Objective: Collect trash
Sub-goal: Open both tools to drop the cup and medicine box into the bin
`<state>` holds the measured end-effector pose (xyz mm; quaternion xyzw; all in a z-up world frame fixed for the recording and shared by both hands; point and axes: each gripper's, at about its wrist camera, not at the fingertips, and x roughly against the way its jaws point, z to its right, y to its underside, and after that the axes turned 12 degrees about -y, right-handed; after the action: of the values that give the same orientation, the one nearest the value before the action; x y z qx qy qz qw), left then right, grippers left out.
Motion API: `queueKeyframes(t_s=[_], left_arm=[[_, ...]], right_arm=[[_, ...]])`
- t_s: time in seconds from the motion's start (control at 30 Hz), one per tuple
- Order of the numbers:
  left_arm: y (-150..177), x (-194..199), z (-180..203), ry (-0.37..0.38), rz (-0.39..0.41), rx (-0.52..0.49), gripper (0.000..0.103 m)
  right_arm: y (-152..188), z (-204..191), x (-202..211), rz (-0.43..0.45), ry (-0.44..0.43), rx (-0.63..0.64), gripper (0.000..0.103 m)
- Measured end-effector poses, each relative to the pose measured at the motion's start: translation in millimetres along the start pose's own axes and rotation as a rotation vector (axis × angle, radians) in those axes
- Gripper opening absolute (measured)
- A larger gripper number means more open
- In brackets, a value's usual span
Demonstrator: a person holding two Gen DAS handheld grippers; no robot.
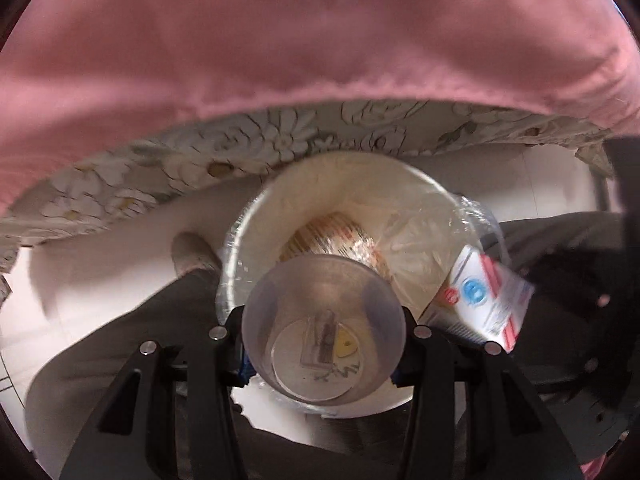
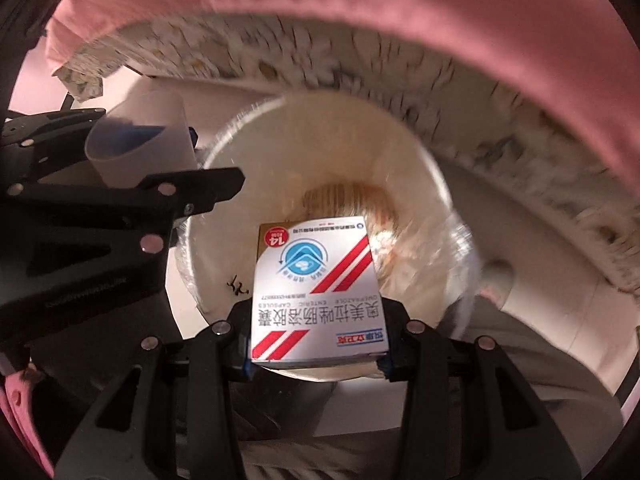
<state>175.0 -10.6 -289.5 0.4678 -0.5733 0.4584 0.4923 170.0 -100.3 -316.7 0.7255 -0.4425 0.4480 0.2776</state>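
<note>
Both loads held above the lined bin (image 1: 420, 216).
Left gripper (image 1: 324, 344) clamps clear plastic cup (image 1: 324, 320); right gripper (image 2: 316, 344) clamps medicine box (image 2: 316, 292). Judgement: centre each inside the rim before releasing; box first.

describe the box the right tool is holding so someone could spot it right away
Find the round white bin below the pink cloth. Over its opening the right tool grips a flat medicine box: white, with red diagonal stripes and a blue emblem, unlike the translucent cup beside it.
</note>
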Motion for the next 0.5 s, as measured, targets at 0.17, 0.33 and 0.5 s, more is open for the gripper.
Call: queueKeyframes(t_s=[0.17, 0.33, 0.5], left_arm=[[-5.5, -36.9, -0.2, 0.014, -0.085, 0.029, 0.049], [-9.3, -67.8, -3.4, 0.038, -0.144, 0.068, 0.049], [-12.7, -88.4, 2.8, 0.048, -0.189, 0.077, 0.049]], right_arm=[[-6.5, 15.8, -29.9, -0.056, -0.023, -0.065, 0.045], [-11.8, 34.9, -52.9, -0.076, -0.048, -0.160, 0.045], [-12.9, 48.0, -76.1, -0.096, -0.049, -0.198, 0.045]])
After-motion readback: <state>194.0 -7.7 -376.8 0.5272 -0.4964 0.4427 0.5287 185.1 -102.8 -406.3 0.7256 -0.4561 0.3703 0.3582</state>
